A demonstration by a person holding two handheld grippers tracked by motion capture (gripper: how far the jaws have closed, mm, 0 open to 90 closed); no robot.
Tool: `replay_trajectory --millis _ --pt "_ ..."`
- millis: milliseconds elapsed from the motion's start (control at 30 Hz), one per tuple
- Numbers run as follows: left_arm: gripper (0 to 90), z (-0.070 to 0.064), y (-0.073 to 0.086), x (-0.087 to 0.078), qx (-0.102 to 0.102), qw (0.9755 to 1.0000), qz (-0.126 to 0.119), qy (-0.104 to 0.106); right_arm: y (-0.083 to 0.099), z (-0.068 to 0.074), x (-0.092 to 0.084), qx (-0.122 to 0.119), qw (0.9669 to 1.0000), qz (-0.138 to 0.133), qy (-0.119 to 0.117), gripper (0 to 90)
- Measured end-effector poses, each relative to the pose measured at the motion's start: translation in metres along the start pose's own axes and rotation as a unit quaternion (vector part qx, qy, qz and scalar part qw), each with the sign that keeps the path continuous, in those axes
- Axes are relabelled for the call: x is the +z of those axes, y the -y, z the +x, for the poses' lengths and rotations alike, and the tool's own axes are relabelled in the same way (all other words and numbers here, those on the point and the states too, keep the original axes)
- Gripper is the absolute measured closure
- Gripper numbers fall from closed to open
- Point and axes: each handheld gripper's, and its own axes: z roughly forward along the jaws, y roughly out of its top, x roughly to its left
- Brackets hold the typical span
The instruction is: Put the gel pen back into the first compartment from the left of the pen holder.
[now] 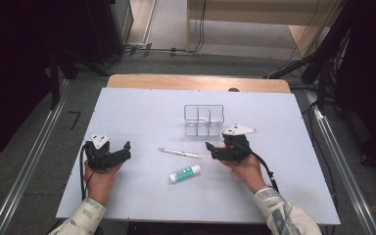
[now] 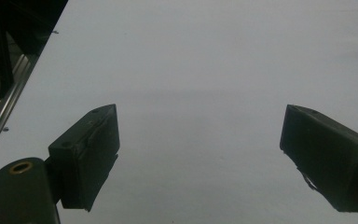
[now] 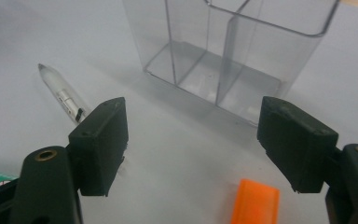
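The right gripper (image 3: 193, 149) had its jaws wide apart with nothing between them, only bare table (image 1: 142, 196) and an orange piece (image 3: 256, 200) lying just below the gap. Past the jaws stood a clear organizer (image 3: 228, 51), upright, split by clear walls into compartments; those in view were empty. The pen (image 3: 60, 93) lay flat beside the left jaw, its tip pointing away, well outside the organizer. In the high view the right gripper (image 1: 210, 147) sat near the pen's (image 1: 179, 152) end, with the organizer (image 1: 204, 120) just beyond it and a glue stick (image 1: 185, 173) lying on the table nearer the person. The left gripper (image 2: 200, 154) also stood wide and empty over bare table, well apart from everything.
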Motion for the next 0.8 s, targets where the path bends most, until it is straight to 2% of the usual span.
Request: replay_trajectory --millis 433,600,700,800 --pt "12.6 0.0 0.0 0.001 -0.001 1.0 0.0 0.0 -0.009 0.022 0.026 -0.034 0.9991 0.009 -0.022 29.8" --pt "12.6 0.0 0.0 0.001 -0.001 1.0 0.0 0.001 -0.011 0.034 0.043 -0.043 0.9972 0.024 -0.057 36.0" --pt "12.6 0.0 0.0 0.001 -0.001 1.0 0.0 0.001 -0.012 0.038 0.048 -0.047 0.9964 0.032 -0.064 37.0" --pt "12.6 0.0 0.0 0.001 0.0 1.0 0.001 0.001 -0.016 0.047 0.055 -0.065 0.9944 0.034 -0.075 39.8"
